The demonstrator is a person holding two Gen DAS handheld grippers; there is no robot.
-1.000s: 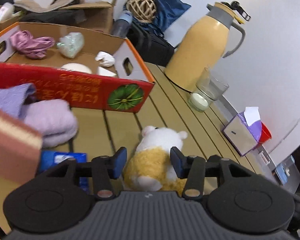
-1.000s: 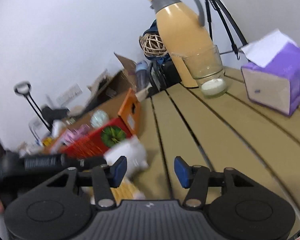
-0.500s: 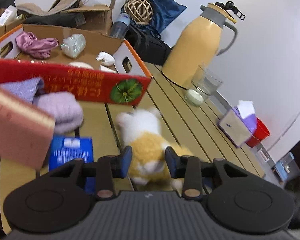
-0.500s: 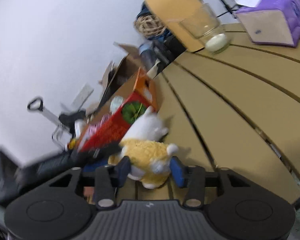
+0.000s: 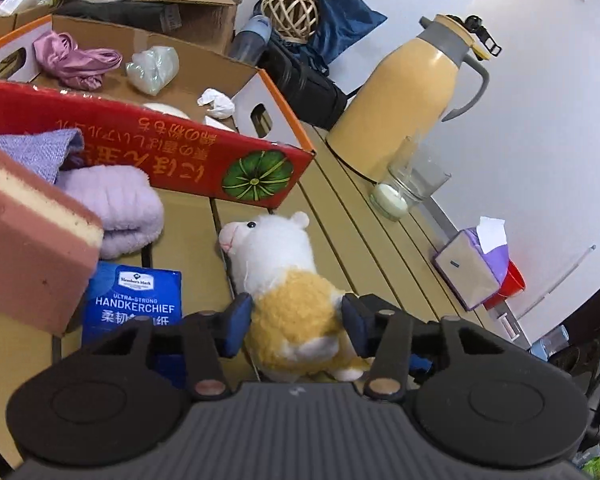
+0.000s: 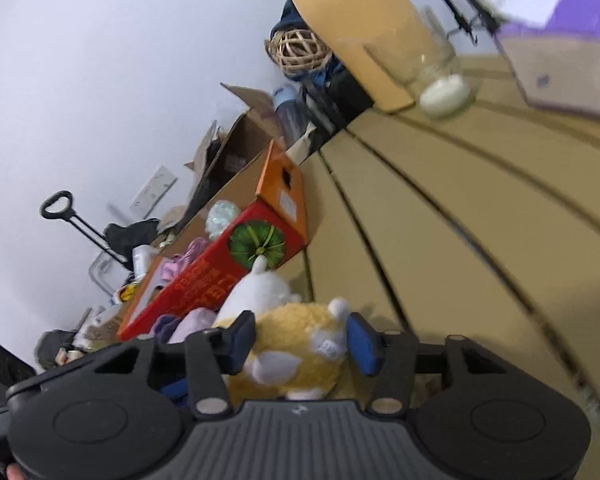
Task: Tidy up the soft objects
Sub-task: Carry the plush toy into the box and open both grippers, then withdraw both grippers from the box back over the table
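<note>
Both tongs' jaws reopening around plush alpaca (image 5: 288, 292) since before, red box (image 5: 172, 156) just beyond, sponge (image 5: 28, 248) left.

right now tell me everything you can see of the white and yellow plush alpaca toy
The white and yellow plush alpaca toy is fluffy, with a white head, black bead eye, pink snout, small ears and a woolly yellow body with white feet. It lies on the slatted tan table, its head toward the red cardboard box. Its body sits between the blue pads of the left gripper and of the right gripper, both having just opened.
</note>
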